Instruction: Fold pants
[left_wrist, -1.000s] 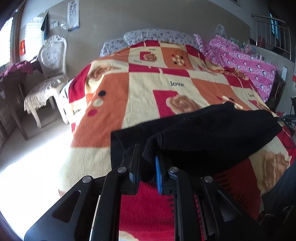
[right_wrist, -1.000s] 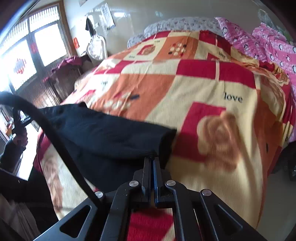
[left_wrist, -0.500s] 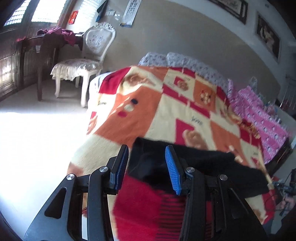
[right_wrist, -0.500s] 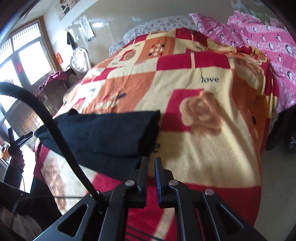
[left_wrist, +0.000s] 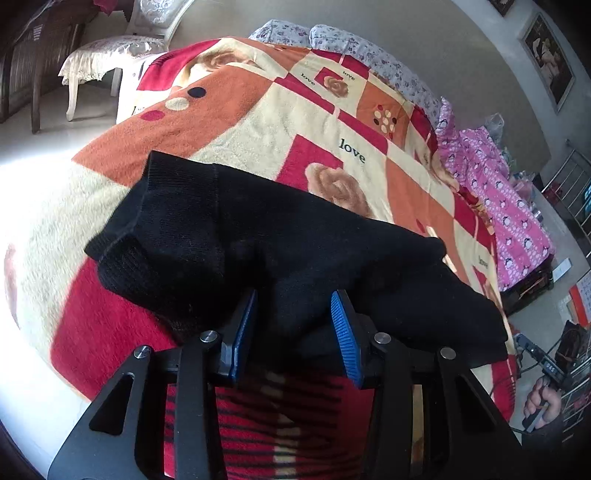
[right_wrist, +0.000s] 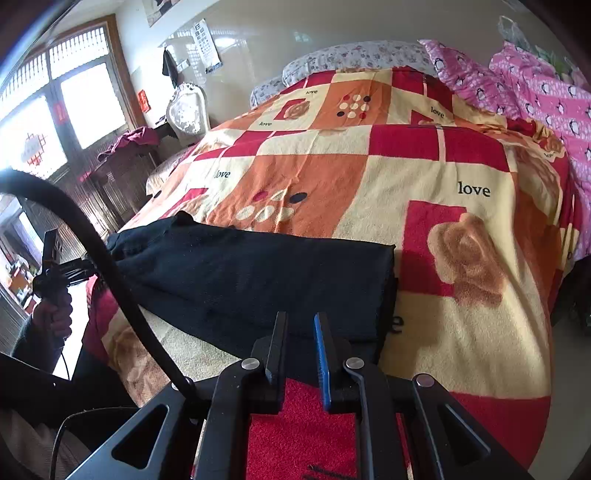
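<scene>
The black knit pants (left_wrist: 280, 251) lie folded in a long band across the near end of the bed. In the left wrist view my left gripper (left_wrist: 293, 306) is open, its blue pads either side of the pants' near edge, holding nothing. In the right wrist view the pants (right_wrist: 258, 277) lie flat with a neat folded right end. My right gripper (right_wrist: 299, 325) is open at their near edge and empty.
The bed carries a red, orange and cream patchwork blanket (right_wrist: 369, 166). A pink penguin-print quilt (right_wrist: 535, 92) lies along its far right side. A white chair (left_wrist: 110, 48) stands on the floor to the left. The other hand-held gripper (right_wrist: 55, 269) shows at the left.
Both grippers have let go of the pants and opened. The pants now lie flat on the blanket. Both grippers sit just behind the near edge.
</scene>
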